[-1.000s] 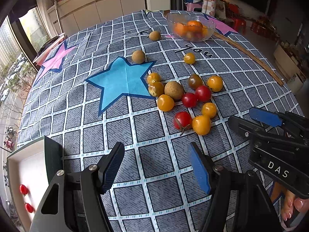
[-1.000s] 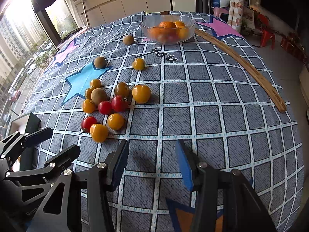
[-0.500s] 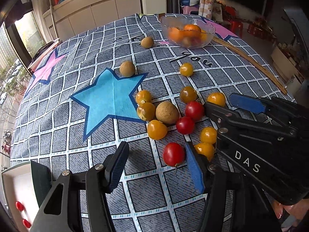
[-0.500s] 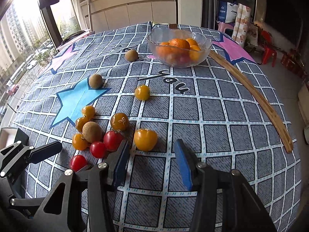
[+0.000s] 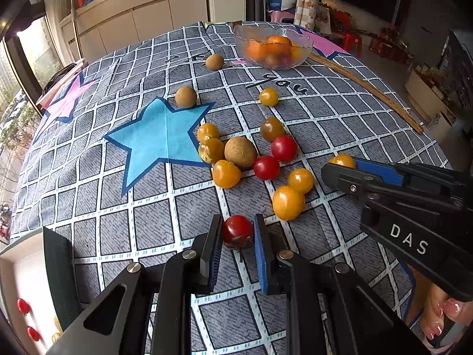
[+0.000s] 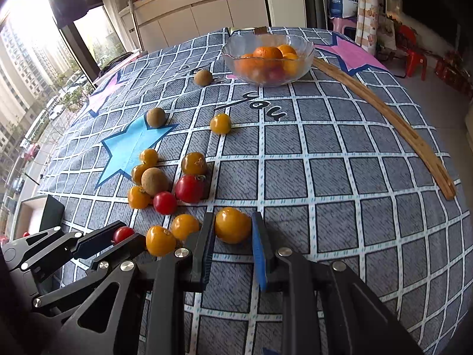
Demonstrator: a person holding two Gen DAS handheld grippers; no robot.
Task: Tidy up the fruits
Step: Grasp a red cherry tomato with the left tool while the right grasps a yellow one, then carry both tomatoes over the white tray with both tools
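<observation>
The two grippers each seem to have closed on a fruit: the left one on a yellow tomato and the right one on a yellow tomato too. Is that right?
Not quite. The left gripper is shut on a red tomato, not a yellow one, as the left wrist view shows. The right gripper is indeed shut on a yellow tomato.

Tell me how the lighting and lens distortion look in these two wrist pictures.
Right wrist view: window at upper left is blown out with glare, and the straight wooden strip looks bowed by the fisheye. Left wrist view: light is even, the tablecloth grid bulges, corners go black, and the fruit stays sharp.
</observation>
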